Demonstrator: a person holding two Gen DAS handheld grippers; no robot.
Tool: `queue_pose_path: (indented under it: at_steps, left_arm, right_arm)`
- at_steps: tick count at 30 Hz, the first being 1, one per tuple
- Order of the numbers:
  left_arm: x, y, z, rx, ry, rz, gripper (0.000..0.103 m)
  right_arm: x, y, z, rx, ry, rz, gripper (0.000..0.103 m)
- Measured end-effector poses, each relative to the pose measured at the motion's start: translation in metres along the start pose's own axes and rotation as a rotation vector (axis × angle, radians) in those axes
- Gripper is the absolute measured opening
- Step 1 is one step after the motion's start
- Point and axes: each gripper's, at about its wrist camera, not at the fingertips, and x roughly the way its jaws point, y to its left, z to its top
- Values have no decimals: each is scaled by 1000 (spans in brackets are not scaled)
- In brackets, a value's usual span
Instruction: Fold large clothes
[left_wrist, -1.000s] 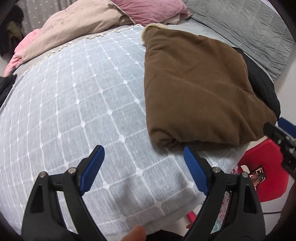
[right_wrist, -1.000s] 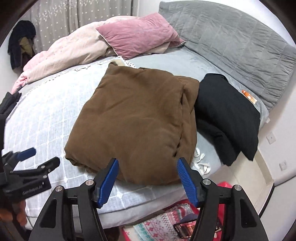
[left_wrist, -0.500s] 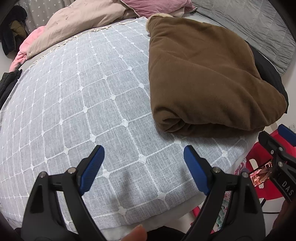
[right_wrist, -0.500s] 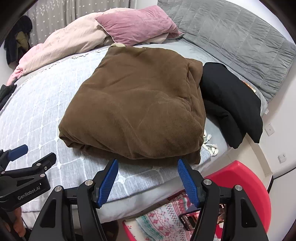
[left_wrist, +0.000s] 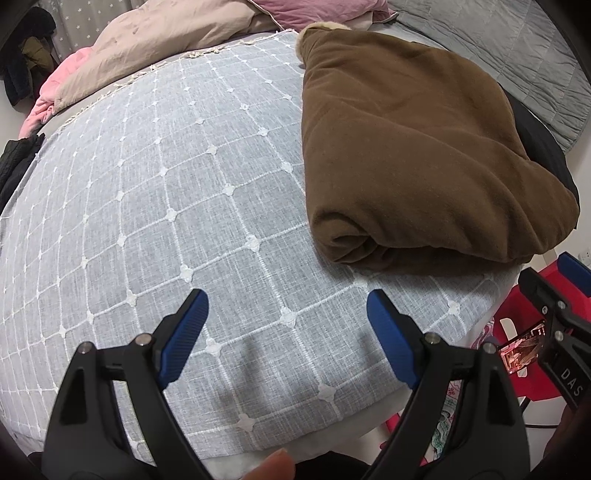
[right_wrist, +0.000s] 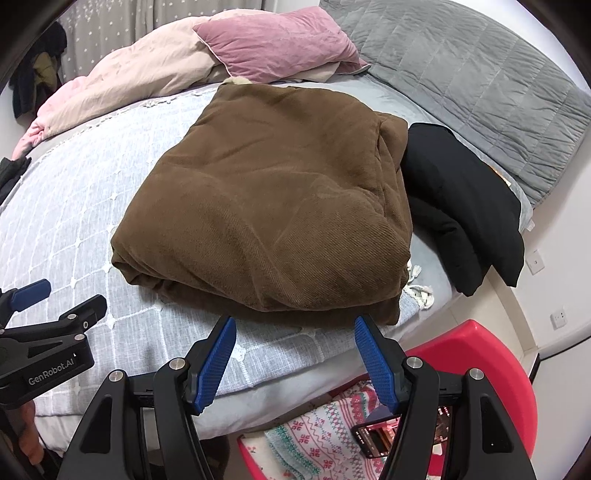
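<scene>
A: Brown garment (right_wrist: 266, 206), folded thick, lies on the bed (left_wrist: 155, 206) near its front edge, touching a black garment (right_wrist: 461, 206). How is it best taken?

B: Probably by the near rolled hem, both corners lifted together. Right gripper (right_wrist: 295, 360) hovers before that hem, left gripper (left_wrist: 286, 332) over bare bedspread; both tilt steeply down, jaws wide, holding nothing.

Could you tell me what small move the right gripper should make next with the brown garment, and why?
Probably ease the right gripper forward and down to the near edge of the folded brown garment. Its jaws stand open and empty just short of that edge, which lies on the checked bedspread. The left gripper hangs open over bare bedspread, away from the garment, so the right seems better placed.
</scene>
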Motion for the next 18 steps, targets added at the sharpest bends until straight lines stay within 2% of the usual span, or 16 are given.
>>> queue_pose_path:
  at_steps: [18]
  left_arm:
    - [0,-4,0,6,1,-9,87]
  right_arm:
    - [1,1,-3,-6,11,-3,68]
